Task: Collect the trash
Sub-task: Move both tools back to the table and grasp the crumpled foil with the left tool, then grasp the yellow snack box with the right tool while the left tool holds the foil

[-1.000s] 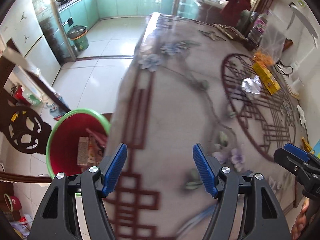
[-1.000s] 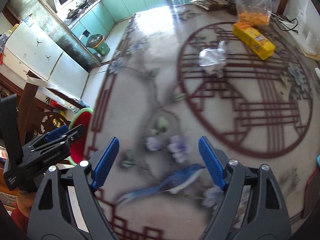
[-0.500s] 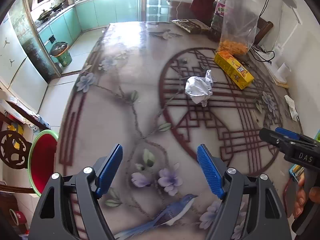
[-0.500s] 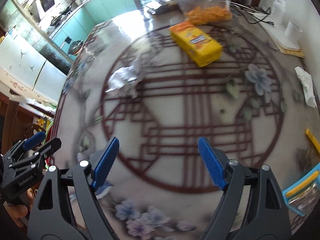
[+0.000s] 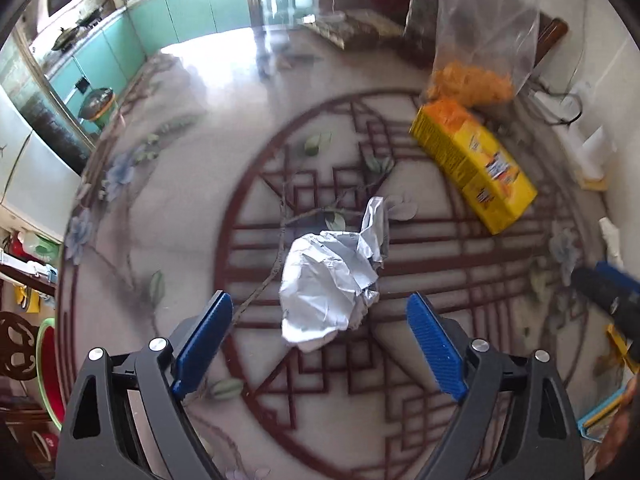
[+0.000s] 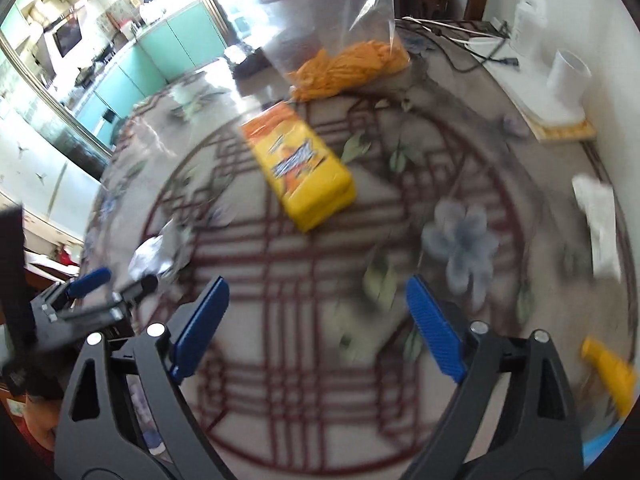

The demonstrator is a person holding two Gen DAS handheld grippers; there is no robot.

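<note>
Our left gripper [image 5: 318,344] holds its ribbed blue pads wide apart, and the crumpled foil wrapper [image 5: 330,276] lies on the glossy patterned table [image 5: 168,200] just ahead between them. Our right gripper [image 6: 316,328] is also wide and holds nothing. Farther stands a yellow rectangular box [image 5: 474,166], then a clear plastic bag of orange snacks [image 5: 476,46].

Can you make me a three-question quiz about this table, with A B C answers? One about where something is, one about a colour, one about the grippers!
1. Where is the crumpled foil?
A. In the bucket
B. On the table, ahead of the left gripper
C. Inside the box

2. What colour is the box?
A. Yellow
B. Green
C. Black

3. How is the right gripper?
A. Shut on the box
B. Shut on foil
C. Open, holding nothing

Answers: B, foil lies between and beyond the open fingers; A, the box is yellow with orange; C, its fingers stand wide apart.
</note>
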